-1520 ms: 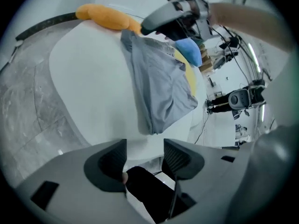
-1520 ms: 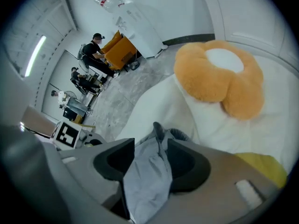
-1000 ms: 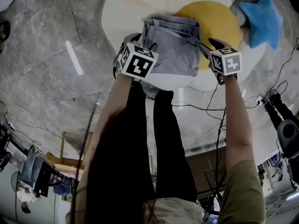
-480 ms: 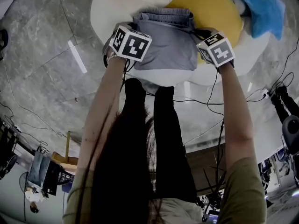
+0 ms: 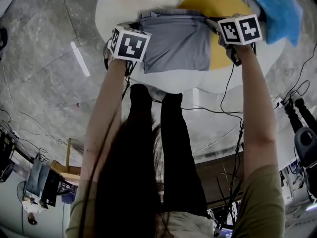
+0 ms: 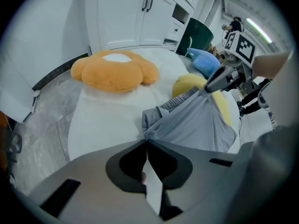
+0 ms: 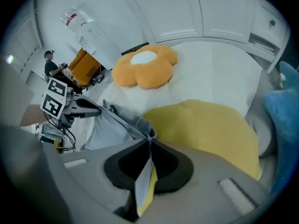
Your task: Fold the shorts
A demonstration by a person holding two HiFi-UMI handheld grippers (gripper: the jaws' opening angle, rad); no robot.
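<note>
As things stand: the shorts (image 5: 178, 46) are held out by the waistband at the upper middle of the head view. Their legs trail down over a white mat (image 5: 163, 83), and their right edge lies over a yellow cushion (image 5: 230, 11).
Left gripper (image 6: 145, 141): its fingers have just been closing and are now pressed together on the waistband's left corner, with cloth pinched between them.
Right gripper (image 7: 149, 138): its fingers have also just been closing and now pinch the right corner, where a fold of grey cloth shows between them.
Cloth: it looks thin, soft and light. It sags below the taut waistband and will likely drape and crease wherever it is unsupported.
Grip point: the ribbed waistband looks like the thickest part, so the corners probably give the firmest hold.
Handling: even tension between the two corners should keep the panel flat for the fold.
Risk: the cushion's hump could rumple the right side when the shorts are laid down.
</note>
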